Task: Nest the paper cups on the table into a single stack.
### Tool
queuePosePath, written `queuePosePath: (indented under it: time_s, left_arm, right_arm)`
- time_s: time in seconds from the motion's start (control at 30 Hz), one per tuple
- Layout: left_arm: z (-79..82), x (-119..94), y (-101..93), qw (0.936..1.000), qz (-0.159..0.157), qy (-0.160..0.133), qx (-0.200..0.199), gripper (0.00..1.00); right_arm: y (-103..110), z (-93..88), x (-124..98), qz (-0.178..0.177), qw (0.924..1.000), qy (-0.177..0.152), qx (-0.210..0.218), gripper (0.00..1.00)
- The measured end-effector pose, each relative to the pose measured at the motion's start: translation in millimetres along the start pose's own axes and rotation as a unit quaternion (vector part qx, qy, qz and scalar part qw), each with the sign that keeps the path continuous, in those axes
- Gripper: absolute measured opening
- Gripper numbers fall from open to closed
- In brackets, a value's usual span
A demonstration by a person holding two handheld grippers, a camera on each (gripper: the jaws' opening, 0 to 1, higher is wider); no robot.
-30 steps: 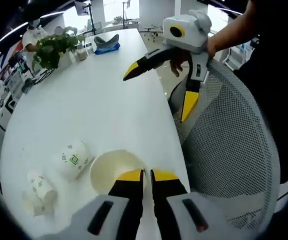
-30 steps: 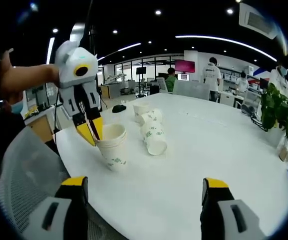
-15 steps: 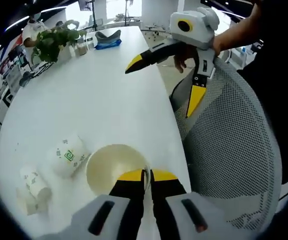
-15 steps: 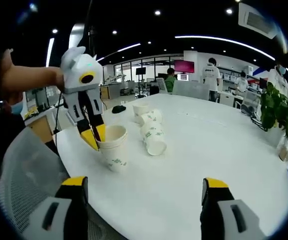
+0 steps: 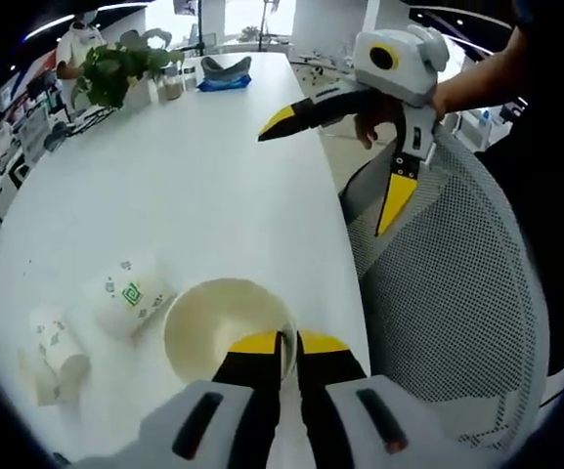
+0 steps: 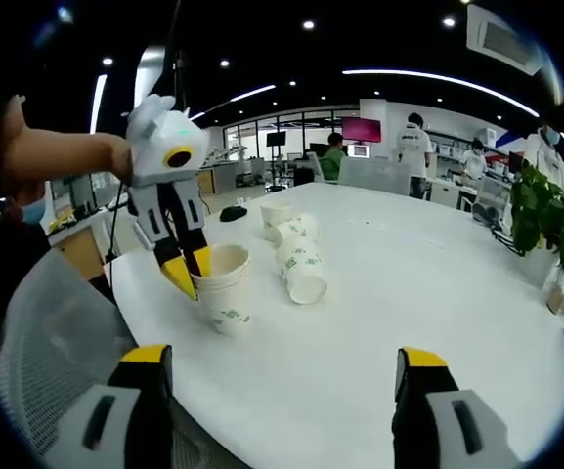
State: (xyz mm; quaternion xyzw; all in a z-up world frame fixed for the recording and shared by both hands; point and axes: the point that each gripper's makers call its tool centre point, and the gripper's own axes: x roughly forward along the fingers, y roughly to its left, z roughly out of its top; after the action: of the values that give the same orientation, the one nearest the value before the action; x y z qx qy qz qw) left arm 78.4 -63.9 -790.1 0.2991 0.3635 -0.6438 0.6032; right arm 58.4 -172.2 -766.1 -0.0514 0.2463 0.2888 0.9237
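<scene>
Left claw [image 5: 288, 344]: mine, pinched shut on the rim of the cup stack [image 6: 220, 285] near the table [image 5: 194, 186] edge.
Right claw [image 6: 282, 376]: jaws spread wide, holding nothing.
Loose cups [image 6: 299, 256]: lying on their sides just past the stack.

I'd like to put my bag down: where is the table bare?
The table is bare between the lying cups and the plant. It is crowded by the near edge, where the left gripper pinches the cup stack.
</scene>
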Motion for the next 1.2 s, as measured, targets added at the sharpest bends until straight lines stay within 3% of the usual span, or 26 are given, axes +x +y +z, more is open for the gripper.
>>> queuePosePath:
  time_s: [0.37,0.83,1.2]
  left_arm:
    - [-3.1,-1,-1.0,0.9999,0.002,0.007,0.009,0.03]
    - [8.5,-19,-6.0,0.9996,0.007,-0.001,0.025,0.01]
    - [5.9,-17,-4.2,0.9998,0.008,0.001,0.015,0.00]
  right_arm:
    - [-2,-1.3,0,-0.002,1.0000,0.000,0.001,0.95]
    - [0,-1.5,0,0.000,1.0000,0.002,0.000,0.95]
    - [0,-1.4,0,-0.001,1.0000,0.002,0.000,0.95]
